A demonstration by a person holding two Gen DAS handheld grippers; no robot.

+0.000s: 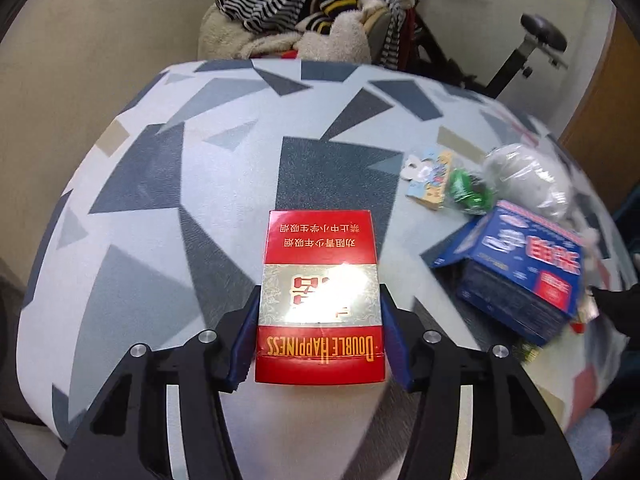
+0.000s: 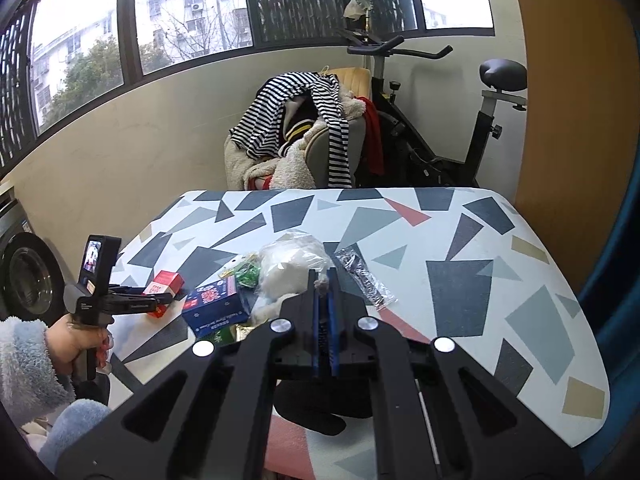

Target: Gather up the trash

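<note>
The left tool [image 1: 319,336] has its two blue pads pressed against the long sides of the red cigarette pack [image 1: 320,296], which lies flat on the patterned tabletop [image 1: 160,184]; gripping across the narrow width suits the pack, since its stiff sides give the pads flat faces to bear on, and the tool tilts down so the pack can be taken straight off the surface. Taking the blue carton [image 1: 516,272] as the landmark: the pack lies to its left, well apart, and stands alone there, which is probably why it is taken singly; just behind the carton sit a green wrapper [image 1: 468,192], a small printed card [image 1: 430,178] and a clear bag of white stuff [image 1: 528,180], bunched close as a pile of rubbish to be gathered.

The right tool [image 2: 326,280] hovers on the carton's right with its pads drawn together, a grey-white scrap [image 2: 321,280] nipped at their tips, seemingly a bit of the trash; beside it lies a clear wrapper [image 2: 366,276]. A hand [image 2: 80,340] in a fluffy sleeve carries the left tool from the carton's left.
</note>
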